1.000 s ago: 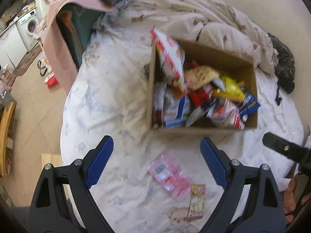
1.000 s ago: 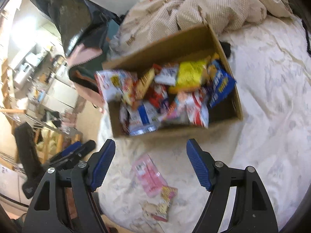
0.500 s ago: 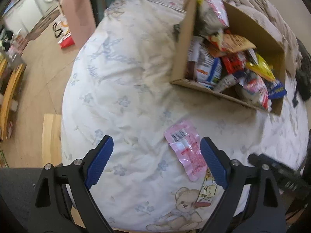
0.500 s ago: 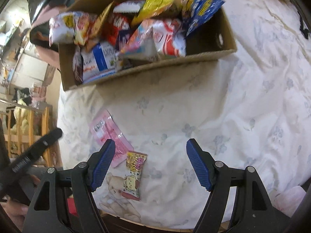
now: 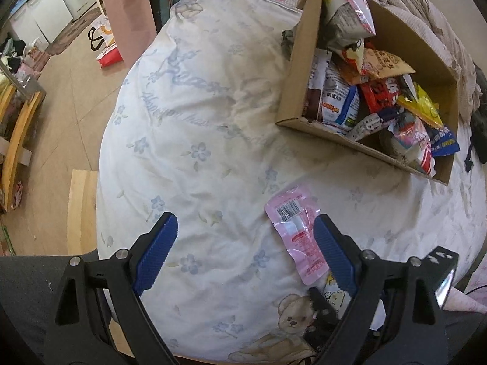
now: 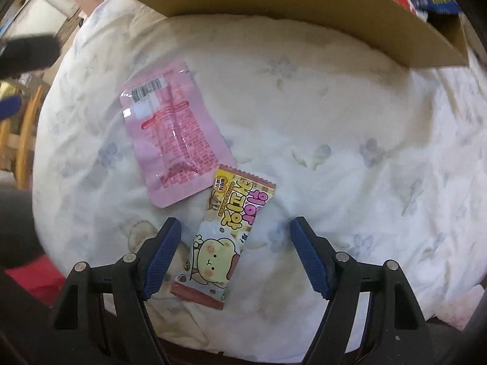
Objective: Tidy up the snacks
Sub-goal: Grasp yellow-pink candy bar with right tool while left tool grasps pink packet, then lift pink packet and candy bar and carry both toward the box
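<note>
**Right gripper descending on cartoon-bear snack; both grippers empty**

Both cameras are sitting lower and closer to the bedding than half a second ago: the cardboard box is sliding toward the upper edge of each view, and the loose packets are growing larger in frame.

Left wrist view. Left gripper is hovering over the floral duvet with its jaws spread wide and nothing between them. A pink packet is lying flat, barcode side up, just inside the right-hand finger and partly hidden by it. The cardboard box is standing well apart at upper right, crowded with snack bags, one tall bag leaning above its near corner. A sliver of the bear-print packet is showing below the pink one, beside part of the other tool.

Right wrist view. Right gripper is likewise wide open and holding nothing. The bear-print packet is lying tilted on the duvet between the fingers, nearer the left-hand one, its top corner touching or just overlapping the pink packet's lower edge. Only the box's outer wall is visible along the top.

Risks, as judged. The packet is flat and slick on soft bedding, so closing jaws could pinch duvet fabric or skid over the wrapper. The off-centre position could make one finger push the packet aside. Contact with the pink packet could drag it along. The box is already heaped, so a dropped packet could slide off.
</note>
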Tool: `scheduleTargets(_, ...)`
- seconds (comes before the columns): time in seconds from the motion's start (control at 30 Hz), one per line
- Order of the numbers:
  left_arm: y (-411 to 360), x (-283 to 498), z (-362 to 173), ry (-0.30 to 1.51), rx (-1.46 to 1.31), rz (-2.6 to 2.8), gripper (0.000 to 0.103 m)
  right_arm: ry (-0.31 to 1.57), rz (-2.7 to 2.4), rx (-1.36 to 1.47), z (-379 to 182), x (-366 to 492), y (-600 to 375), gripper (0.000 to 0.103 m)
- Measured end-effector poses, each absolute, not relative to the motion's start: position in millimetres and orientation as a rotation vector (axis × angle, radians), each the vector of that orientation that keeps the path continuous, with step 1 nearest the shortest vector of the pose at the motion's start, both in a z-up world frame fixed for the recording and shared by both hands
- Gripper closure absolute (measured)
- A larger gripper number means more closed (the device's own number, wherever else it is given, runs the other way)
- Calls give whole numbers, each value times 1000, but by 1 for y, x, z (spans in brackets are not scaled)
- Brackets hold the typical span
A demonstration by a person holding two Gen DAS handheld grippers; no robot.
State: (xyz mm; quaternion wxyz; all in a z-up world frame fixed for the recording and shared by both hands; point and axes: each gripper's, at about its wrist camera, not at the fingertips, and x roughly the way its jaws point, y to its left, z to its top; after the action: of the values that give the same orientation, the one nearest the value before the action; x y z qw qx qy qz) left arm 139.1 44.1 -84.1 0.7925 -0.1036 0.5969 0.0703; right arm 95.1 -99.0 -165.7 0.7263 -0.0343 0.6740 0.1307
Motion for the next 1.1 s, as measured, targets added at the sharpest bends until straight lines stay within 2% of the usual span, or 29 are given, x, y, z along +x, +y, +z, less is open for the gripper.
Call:
scheduleTargets(0.07,44,140,-87,1289,-226,156,14,1474,287,-66,-163,96,-107,59)
scheduleTargets(0.13,41,140,-91,1302,-226,159,14,1469,282,-37,-159,98,-117,76)
scheduleTargets(0.73,-27,160,-175,1481,-237,280,14,1296,152,357,-108,136,-229,76)
scheduleTargets(0.8,-37,160,-180,1476,-176,289,8,1296,152,370,-107,135,-234,76)
scheduleTargets(0.9,-44,161,-184,1468,-144,288,7,1295,159,382,-103,130,-238,76)
scheduleTargets(1.03,-43,160,-186,1464,-125,233,8,1287,164,389,-99,126,-238,76)
scheduleTargets(1.1,-36,161,-186,1473,-107,199,13,1287,159,399,-101,128,-240,76)
